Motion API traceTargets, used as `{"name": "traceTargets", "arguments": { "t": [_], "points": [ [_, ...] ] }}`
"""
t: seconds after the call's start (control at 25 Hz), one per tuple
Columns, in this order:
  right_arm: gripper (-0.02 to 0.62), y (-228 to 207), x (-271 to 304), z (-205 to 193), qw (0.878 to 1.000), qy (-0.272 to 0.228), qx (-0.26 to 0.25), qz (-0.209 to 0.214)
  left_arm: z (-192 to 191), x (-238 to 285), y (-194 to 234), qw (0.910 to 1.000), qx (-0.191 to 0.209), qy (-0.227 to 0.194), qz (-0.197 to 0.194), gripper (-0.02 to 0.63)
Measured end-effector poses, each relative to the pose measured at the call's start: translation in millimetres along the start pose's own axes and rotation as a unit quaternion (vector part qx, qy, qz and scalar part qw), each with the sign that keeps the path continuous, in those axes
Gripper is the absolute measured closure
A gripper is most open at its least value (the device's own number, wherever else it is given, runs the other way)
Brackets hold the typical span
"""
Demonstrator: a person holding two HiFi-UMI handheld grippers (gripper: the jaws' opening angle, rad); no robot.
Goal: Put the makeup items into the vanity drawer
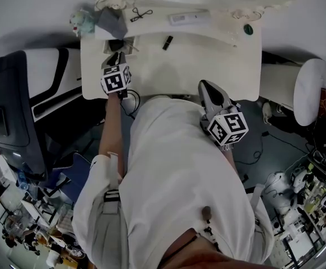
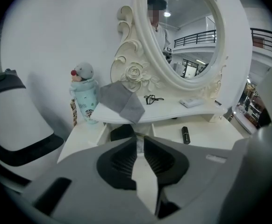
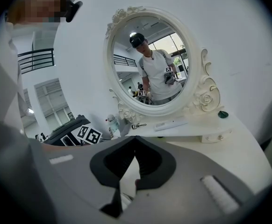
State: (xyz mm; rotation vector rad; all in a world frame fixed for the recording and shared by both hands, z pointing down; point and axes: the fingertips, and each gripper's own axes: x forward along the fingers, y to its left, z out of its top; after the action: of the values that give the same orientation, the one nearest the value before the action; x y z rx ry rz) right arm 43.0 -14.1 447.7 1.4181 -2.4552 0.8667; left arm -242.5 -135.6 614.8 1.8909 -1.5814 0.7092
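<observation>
Left gripper view, fingers (image 2: 123, 161) pinch strip (image 2: 139, 144), drawer (image 2: 106, 133) open

The vanity drawer (image 1: 130, 45) stood pulled open at the left end under the shelf, white-walled and dark inside. A black lipstick tube (image 1: 167, 42) lay on the tabletop right of it, and a black eyelash curler (image 1: 141, 14) and a flat white case (image 1: 190, 19) lay apart on the shelf. A thin pale strip (image 2: 138, 148), too unclear to name, sat pinched between the left gripper's (image 2: 138, 139) jaw tips.
</observation>
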Motion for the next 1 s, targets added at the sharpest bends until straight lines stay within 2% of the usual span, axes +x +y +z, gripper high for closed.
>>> {"name": "traceTargets", "arguments": {
  "t": [0.04,0.08,0.2,0.32,0.4,0.48,0.84,1.0],
  "points": [
    [0.588,0,-2,-1,1.0,-0.001,-0.001,0.004,0,-5,-2,1.0,-0.005,-0.007,0.003,0.58],
    [0.588,0,-5,-1,1.0,-0.002,-0.001,0.008,0,-10,-5,0.9999,-0.009,-0.013,0.006,0.598],
    [0.588,-2,-16,-4,1.0,-0.01,0.003,0.016,-1,-24,-18,0.9998,-0.01,-0.019,0.003,0.598],
    [0.588,-6,-30,-6,1.0,-0.014,0.01,0.023,-1,-40,-50,0.9986,-0.012,-0.031,-0.04,0.598],
    [0.588,-8,-38,-7,0.999,-0.016,0.014,0.03,4,-55,-77,0.9953,-0.016,-0.05,-0.081,0.598],
    [0.588,-10,-45,-7,0.999,-0.016,0.013,0.038,11,-70,-105,0.9922,-0.006,-0.067,-0.105,0.598],
    [0.588,-21,-84,-14,0.997,-0.029,0.018,0.064,20,-140,-222,0.977,0.046,-0.123,-0.168,0.598],
    [0.588,-26,-101,-18,0.997,-0.032,0.016,0.071,19,-174,-261,0.9698,0.044,-0.145,-0.191,0.598]
  ]
}}
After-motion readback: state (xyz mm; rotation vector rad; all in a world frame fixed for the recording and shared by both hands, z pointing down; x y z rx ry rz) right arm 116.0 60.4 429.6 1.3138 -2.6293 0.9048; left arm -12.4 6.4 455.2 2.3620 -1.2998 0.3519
